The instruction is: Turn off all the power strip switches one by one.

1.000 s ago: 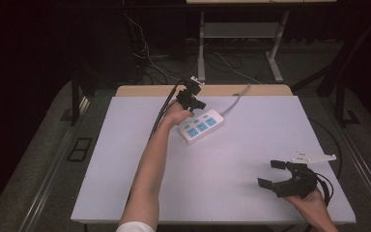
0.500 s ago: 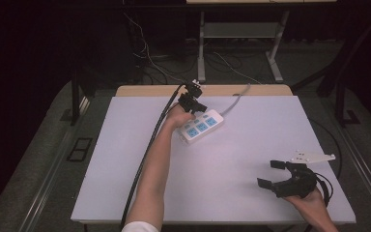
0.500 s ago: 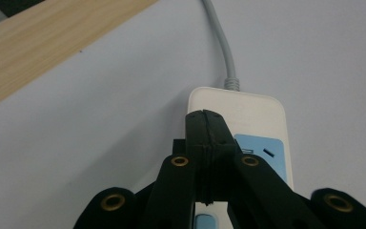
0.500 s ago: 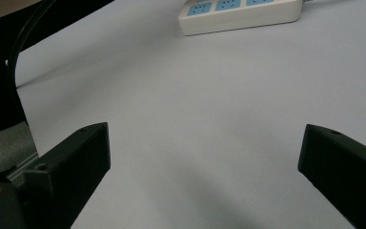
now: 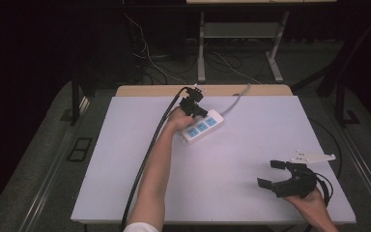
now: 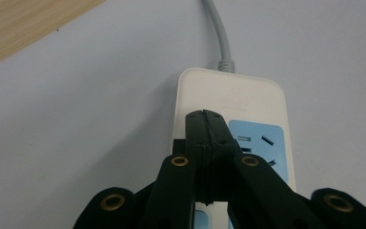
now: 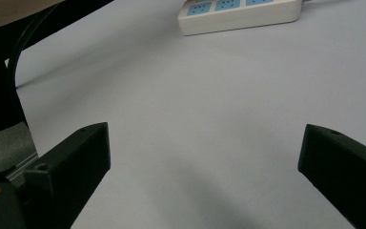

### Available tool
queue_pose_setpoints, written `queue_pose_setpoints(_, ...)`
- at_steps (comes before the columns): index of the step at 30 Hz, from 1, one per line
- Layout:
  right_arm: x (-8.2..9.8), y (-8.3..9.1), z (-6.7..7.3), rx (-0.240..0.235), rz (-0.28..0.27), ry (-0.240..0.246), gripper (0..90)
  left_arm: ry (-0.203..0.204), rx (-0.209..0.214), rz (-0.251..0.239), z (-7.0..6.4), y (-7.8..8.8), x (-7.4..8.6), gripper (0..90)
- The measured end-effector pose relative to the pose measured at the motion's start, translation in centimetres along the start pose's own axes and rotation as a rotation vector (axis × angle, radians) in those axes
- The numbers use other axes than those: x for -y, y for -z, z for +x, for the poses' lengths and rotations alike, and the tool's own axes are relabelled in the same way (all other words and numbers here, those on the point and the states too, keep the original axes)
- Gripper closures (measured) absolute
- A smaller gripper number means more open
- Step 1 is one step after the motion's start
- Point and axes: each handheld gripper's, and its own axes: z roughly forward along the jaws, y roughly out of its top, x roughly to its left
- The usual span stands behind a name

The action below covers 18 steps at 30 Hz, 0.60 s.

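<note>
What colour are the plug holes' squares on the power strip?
Light blue squares on the white power strip, clearest in the high view.

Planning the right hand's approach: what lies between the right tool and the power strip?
Bare white table between the right tool and the power strip, as the high view shows.

The white table [image 5: 251,145] is evenly lit with soft shadows, its surroundings dark, and both gripper views look slightly soft.

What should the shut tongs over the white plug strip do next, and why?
Probably ease the shut left tongs down onto the cord end of the white plastic power strip with blue sockets. Their closed tips hover right above that end, as if to press it, and the open right tongs wait far off on the white table.
</note>
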Motion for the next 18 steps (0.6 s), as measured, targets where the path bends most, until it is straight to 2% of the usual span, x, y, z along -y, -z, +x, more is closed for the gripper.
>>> queue_pose_setpoints(3,0.01,0.02,-0.01,-0.001,0.0,-0.002,3.4,0.014,0.008,-0.004,0.11,-0.02,0.03,89.3)
queue_pose_setpoints(8,0.05,0.04,-0.05,-0.001,-0.002,-0.003,3.5,0.009,-0.001,-0.002,-0.01,-0.07,-0.03,89.3)
queue_pose_setpoints(12,0.06,0.05,-0.01,0.001,-0.002,-0.002,3.4,0.047,0.009,-0.001,0.18,-0.06,-0.01,89.5)
queue_pose_setpoints(15,0.06,0.06,0.0,0.0,-0.002,-0.002,3.4,0.044,0.006,0.01,0.13,-0.07,-0.11,89.6)
queue_pose_setpoints(18,0.04,0.06,-0.04,-0.001,-0.002,-0.005,3.4,0.067,0.026,0.014,0.34,-0.07,-0.09,89.7)
